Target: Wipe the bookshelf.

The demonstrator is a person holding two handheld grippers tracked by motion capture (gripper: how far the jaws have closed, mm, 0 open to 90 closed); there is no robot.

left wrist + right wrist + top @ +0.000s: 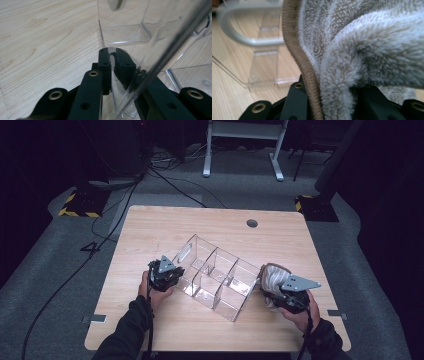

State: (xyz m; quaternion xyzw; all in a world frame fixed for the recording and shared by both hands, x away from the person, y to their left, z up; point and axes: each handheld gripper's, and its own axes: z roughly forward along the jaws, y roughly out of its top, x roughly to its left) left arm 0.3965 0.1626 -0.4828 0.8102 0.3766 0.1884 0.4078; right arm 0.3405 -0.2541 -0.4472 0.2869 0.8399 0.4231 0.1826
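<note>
High view, left to right. A person's left hand (pixel 156 292) comes in from the bottom edge and carries the left gripper (pixel 165 272), which sits at the organizer's 9 o'clock end. In the left gripper view, the two black jaws stand nearly together, pinching a thin clear wall (pixel 113 75) of the organizer between the pads.

The organizer (pixel 216 277), a clear plastic box split into several open compartments, lies slantwise on the table (pixel 150 227), its long axis running from about 10 o'clock to 4 o'clock. It sits in the near half of the tabletop, between the two grippers. A round cable hole (pixel 252 223) lies toward 12 o'clock from it, well apart.

At the organizer's 3 o'clock end is the right gripper (pixel 280 290), held in the right hand (pixel 300 312). Its jaws are closed on a bunched cloth (pixel 272 279), grey-white with a tan hem. In the right gripper view, the cloth (pixel 367 50) bulges up from between the jaws, with the organizer's clear walls (pixel 265 60) toward 10 o'clock beyond it.
</note>
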